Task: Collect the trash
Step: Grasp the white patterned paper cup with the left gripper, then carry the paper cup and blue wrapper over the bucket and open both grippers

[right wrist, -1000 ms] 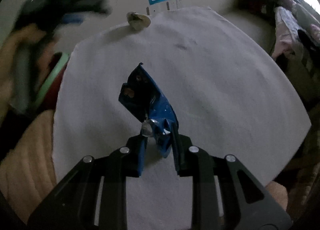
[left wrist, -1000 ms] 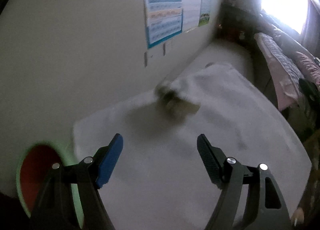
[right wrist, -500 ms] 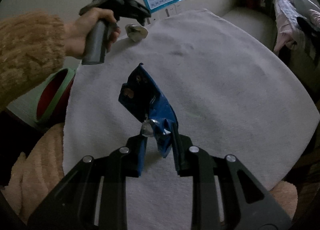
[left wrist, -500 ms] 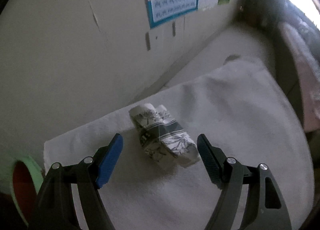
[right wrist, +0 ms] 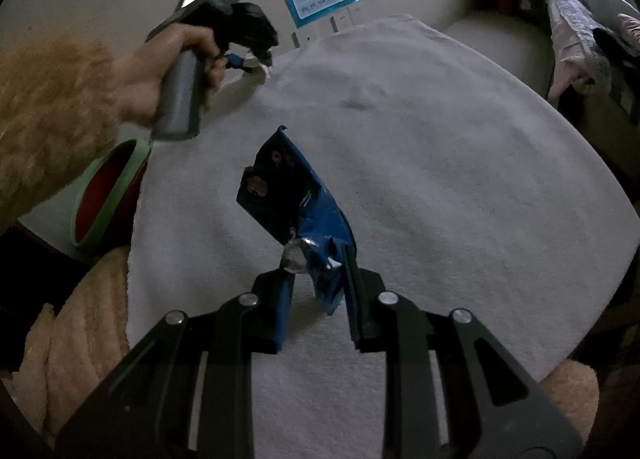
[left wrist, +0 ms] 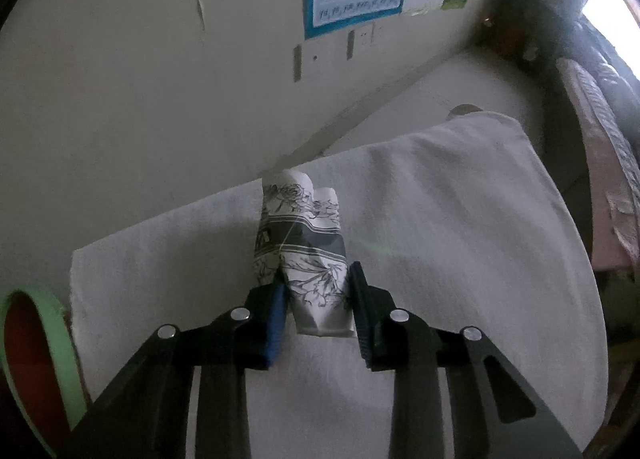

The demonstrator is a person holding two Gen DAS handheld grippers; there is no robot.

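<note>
Left hand-held gripper closing on crumpled paper cup — right hand-held gripper pinches blue wrapper.

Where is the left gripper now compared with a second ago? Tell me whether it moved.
Yes. The left gripper moved toward the wall edge of the white towel, reaching the flower-printed wrapper; its jaws are closing with the wrapper between them.
</note>
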